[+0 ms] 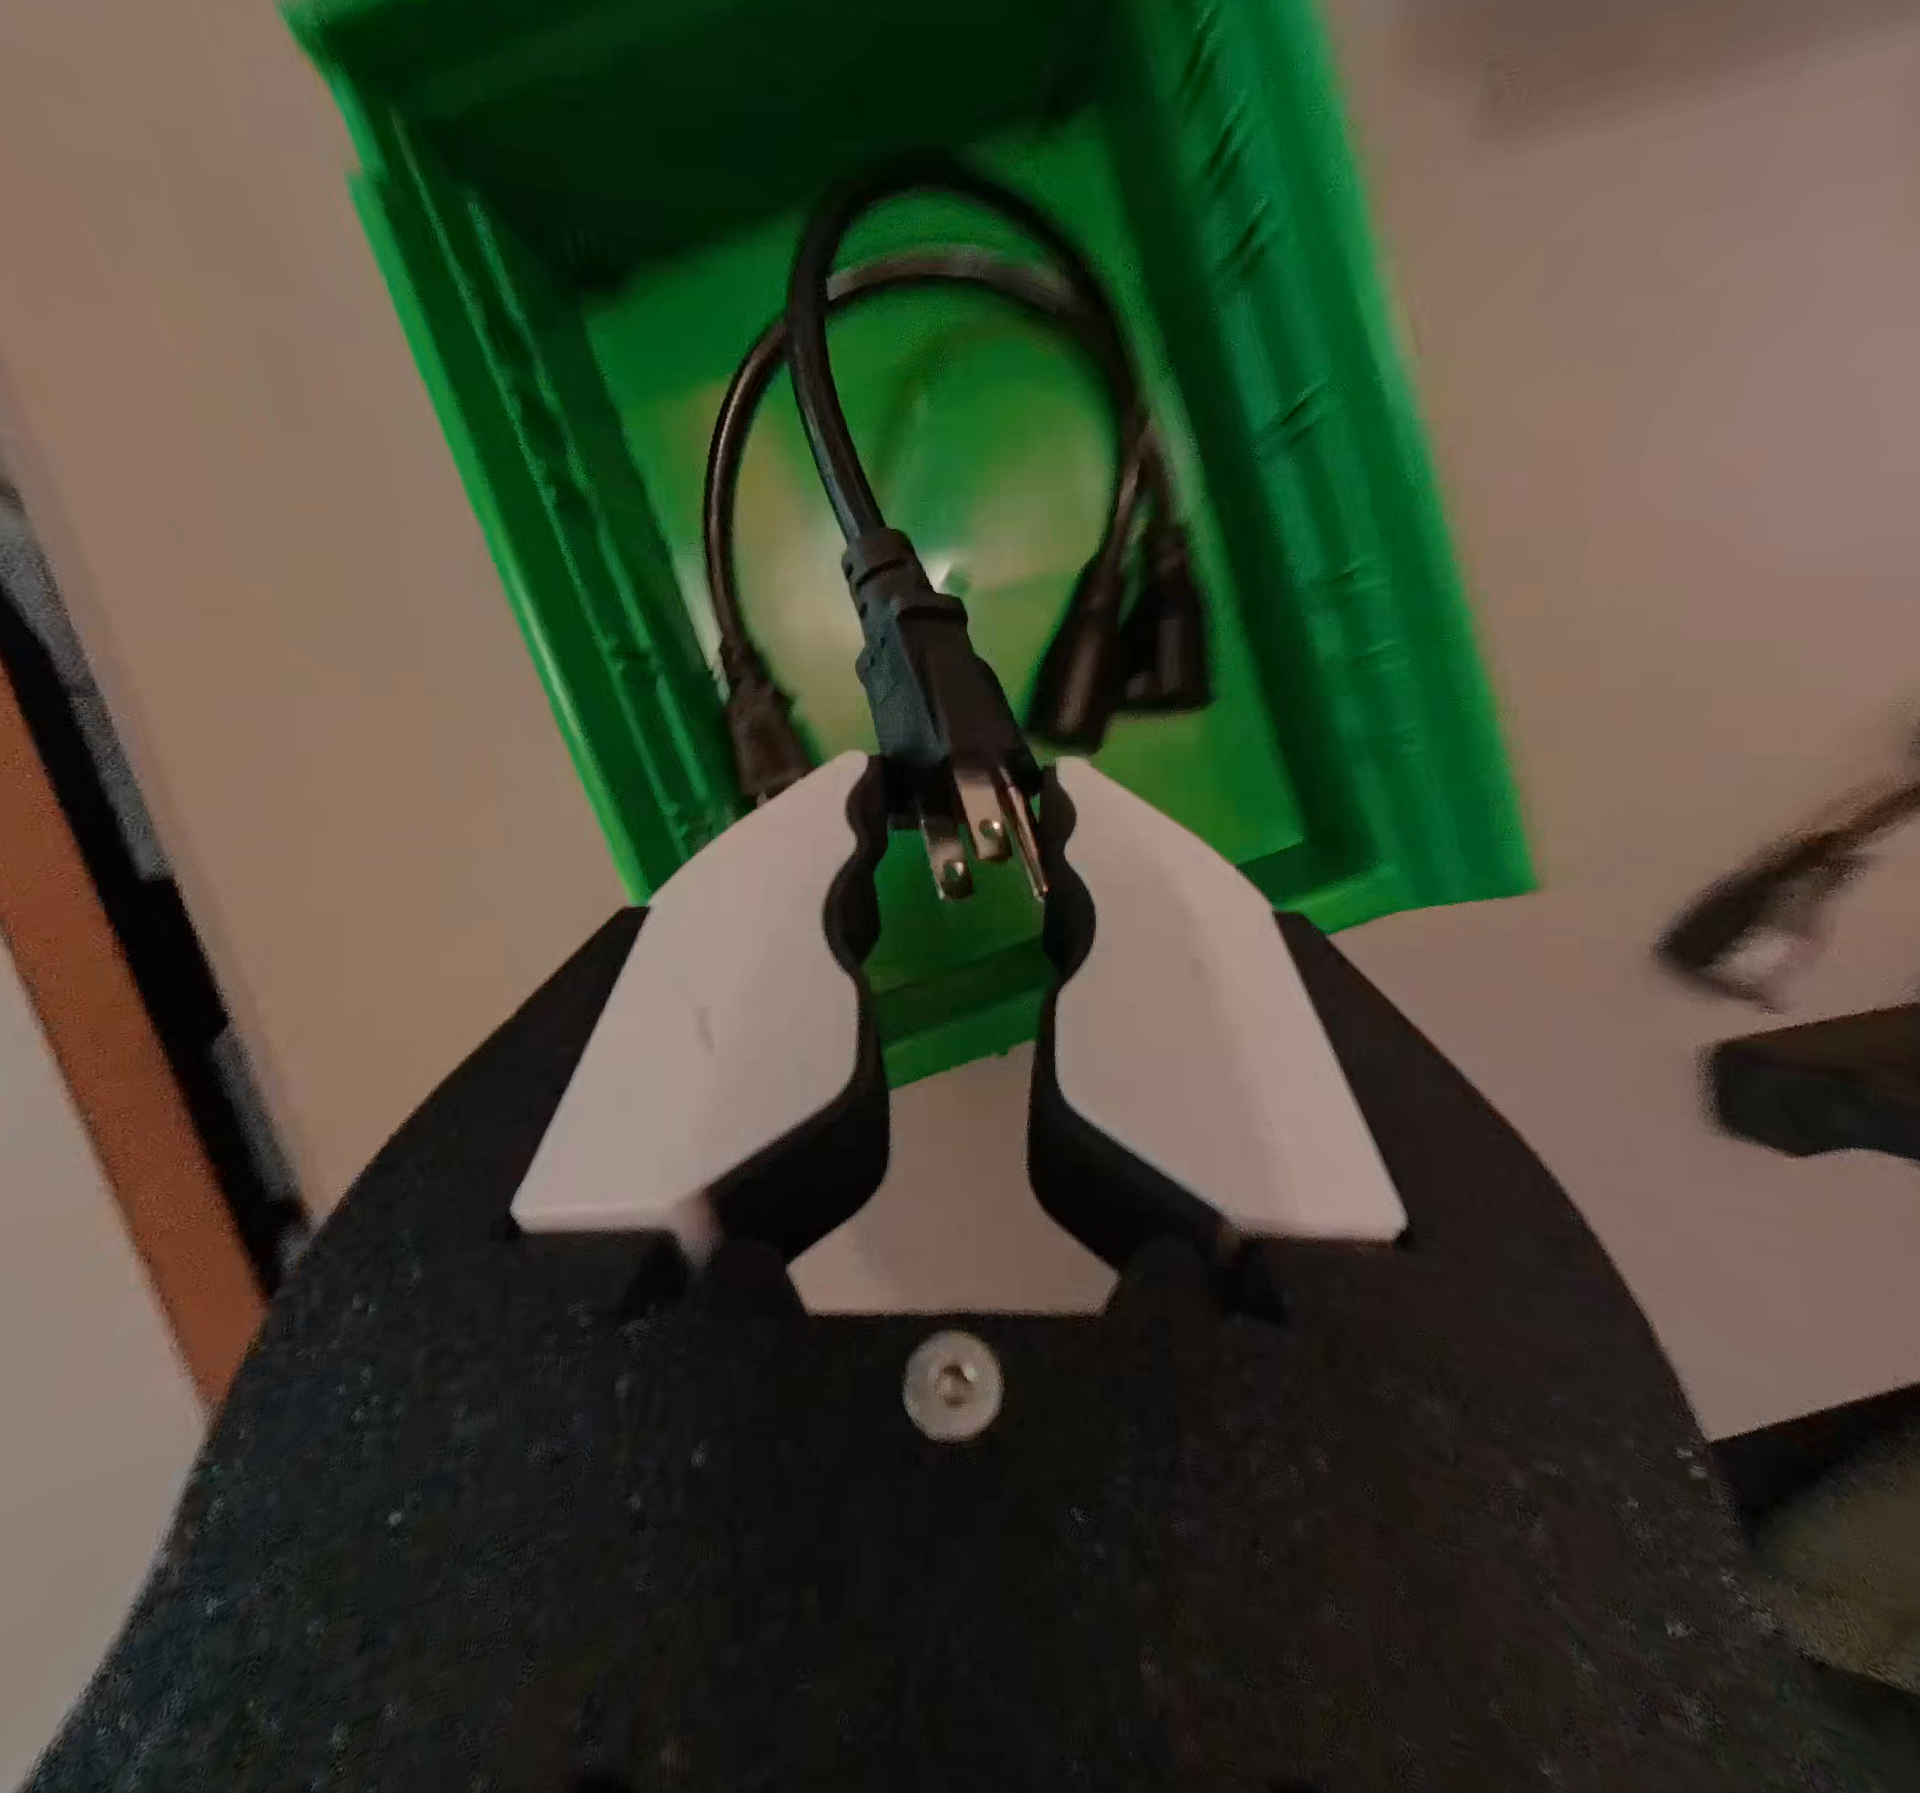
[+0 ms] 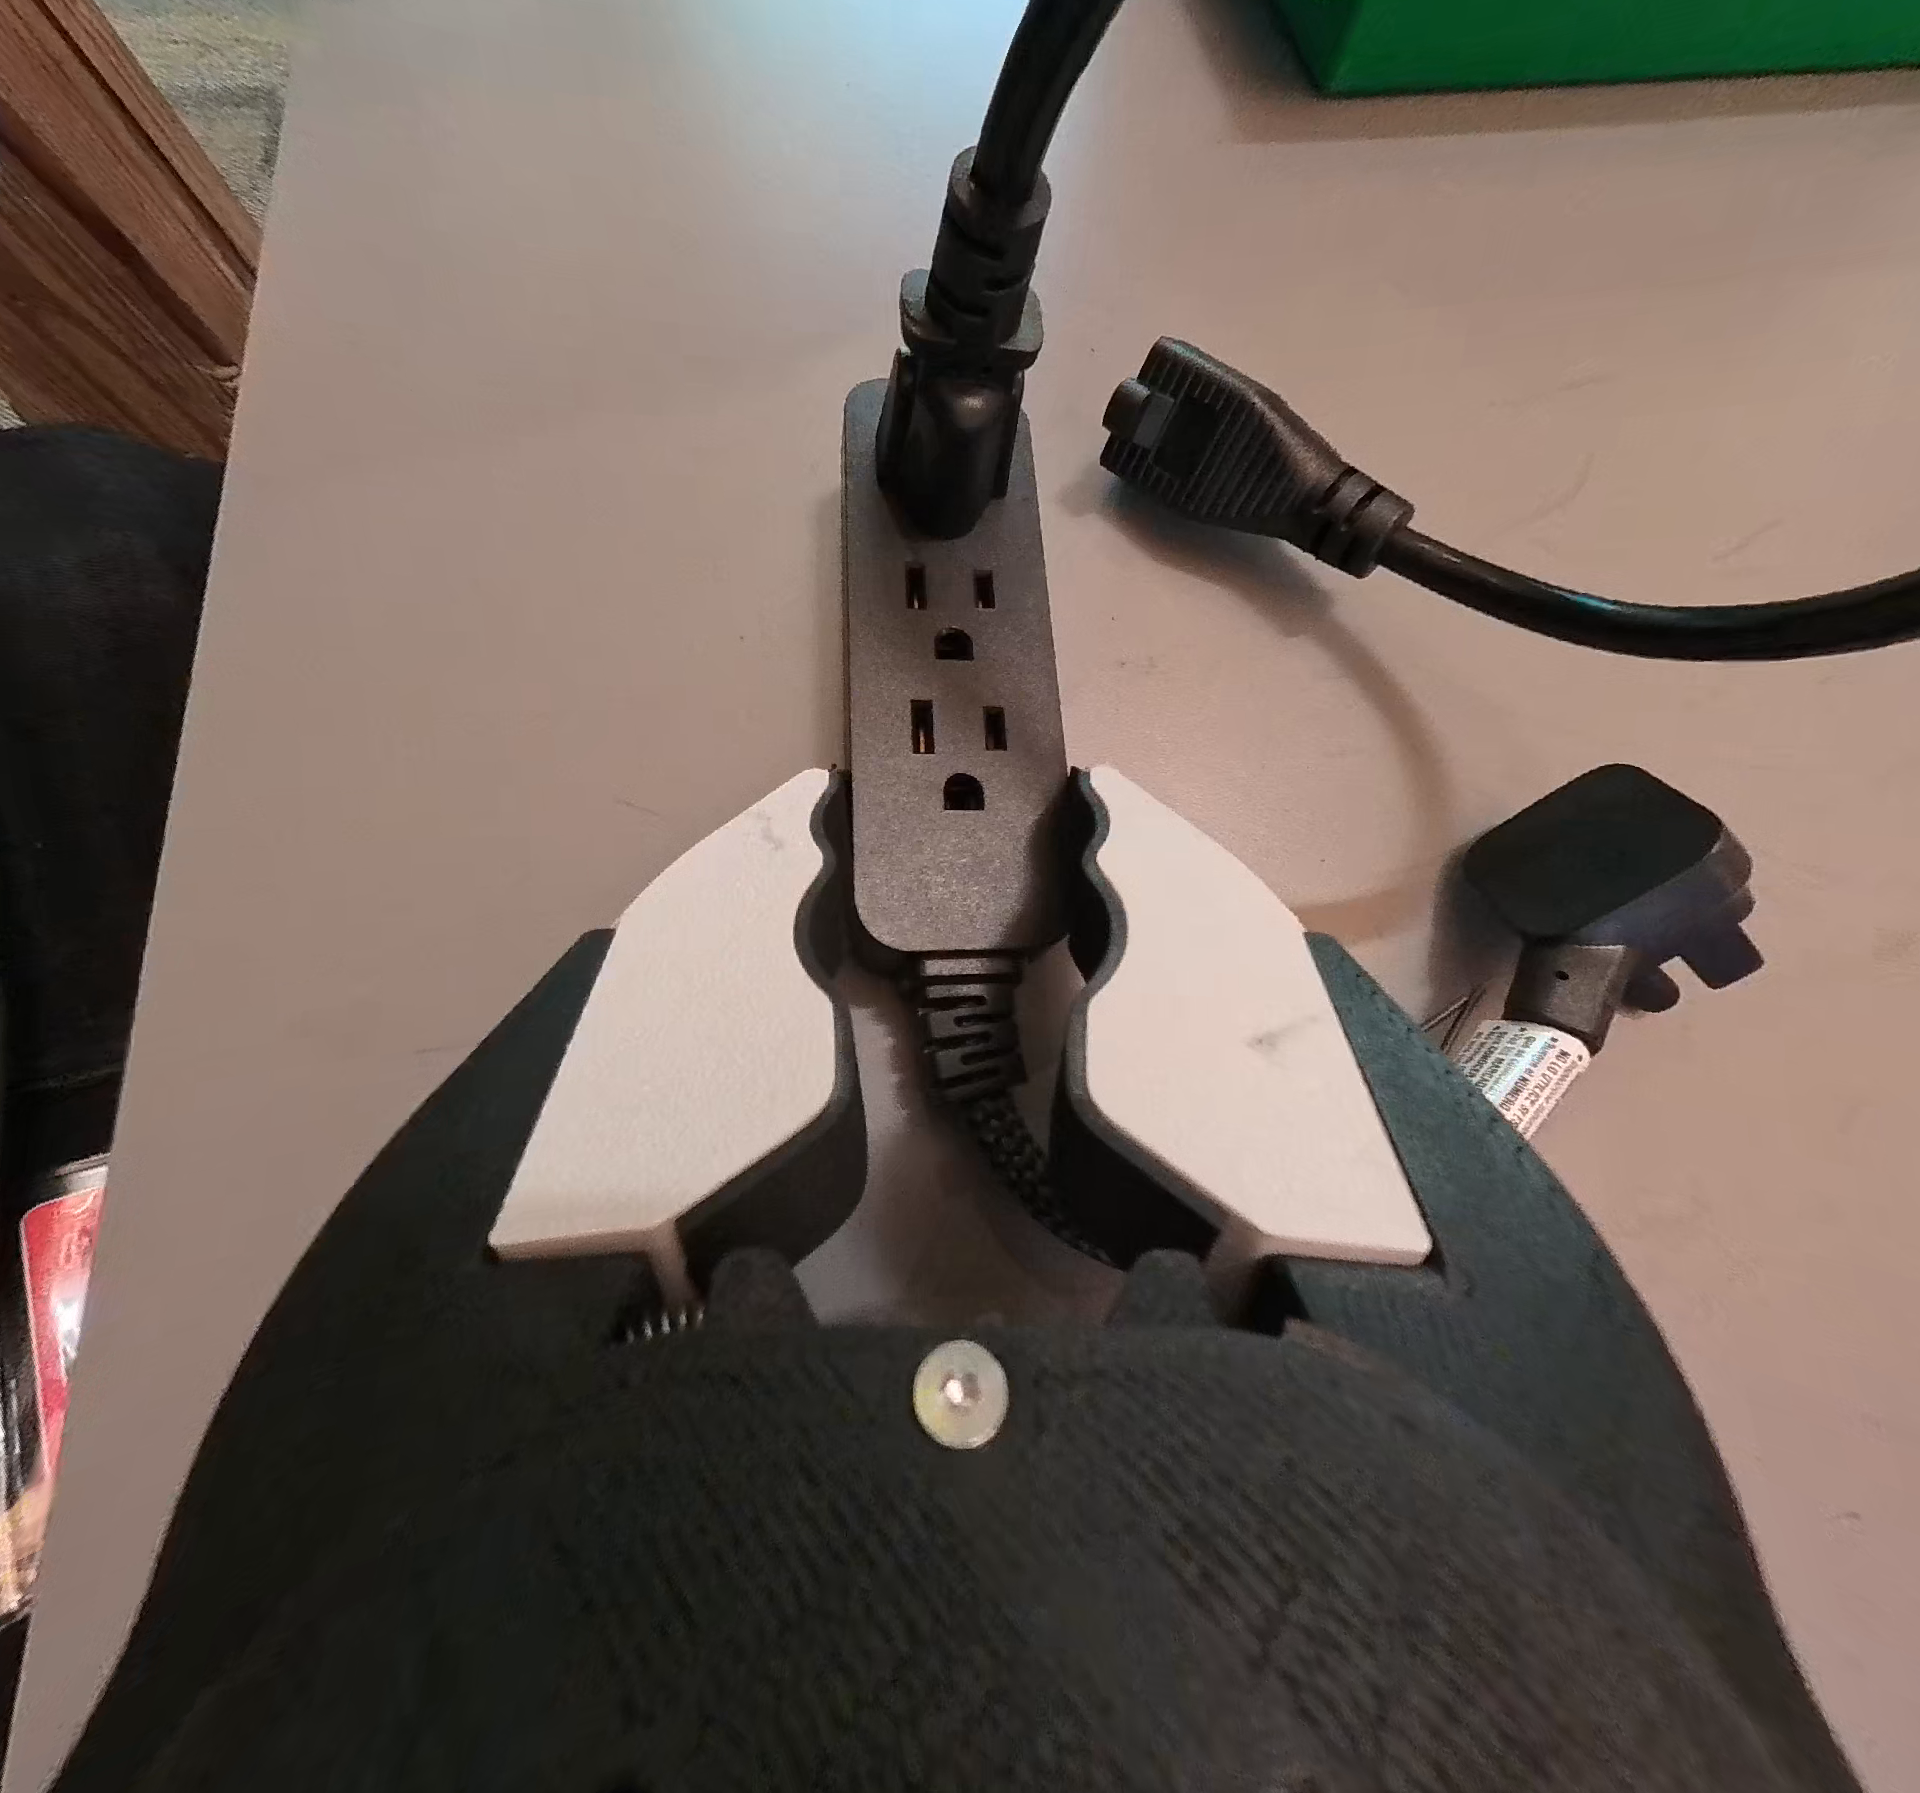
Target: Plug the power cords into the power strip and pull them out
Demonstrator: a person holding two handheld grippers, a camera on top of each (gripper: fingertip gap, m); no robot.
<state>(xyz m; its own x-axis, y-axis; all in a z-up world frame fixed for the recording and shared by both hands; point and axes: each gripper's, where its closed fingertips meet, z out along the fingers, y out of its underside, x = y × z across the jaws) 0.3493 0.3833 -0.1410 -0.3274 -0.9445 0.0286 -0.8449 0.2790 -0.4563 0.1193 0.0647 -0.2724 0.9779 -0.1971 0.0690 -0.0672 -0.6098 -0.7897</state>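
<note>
Left gripper (image 1: 961, 787): fingers closed on a black three-prong plug (image 1: 935, 694), prongs toward the camera, held above the green bin (image 1: 1299, 413) that contains the other coiled cords (image 1: 1101, 600). Right gripper (image 2: 956, 808): fingers clamped on the near end of the grey power strip (image 2: 951, 704) lying on the surface (image 2: 520, 496). One black plug (image 2: 951, 413) seated in the strip's far outlet, two nearer outlets free; a loose cord connector (image 2: 1236, 455) just right of the strip.

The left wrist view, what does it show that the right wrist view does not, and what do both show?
Only the left wrist view: the left gripper shut on a three-prong plug over the open inside of the green bin, where more cords lie.

Only the right wrist view: the right gripper shut on the power strip, with one plug in its far outlet and two free outlets.

Both: the bin and the pale table.
</note>
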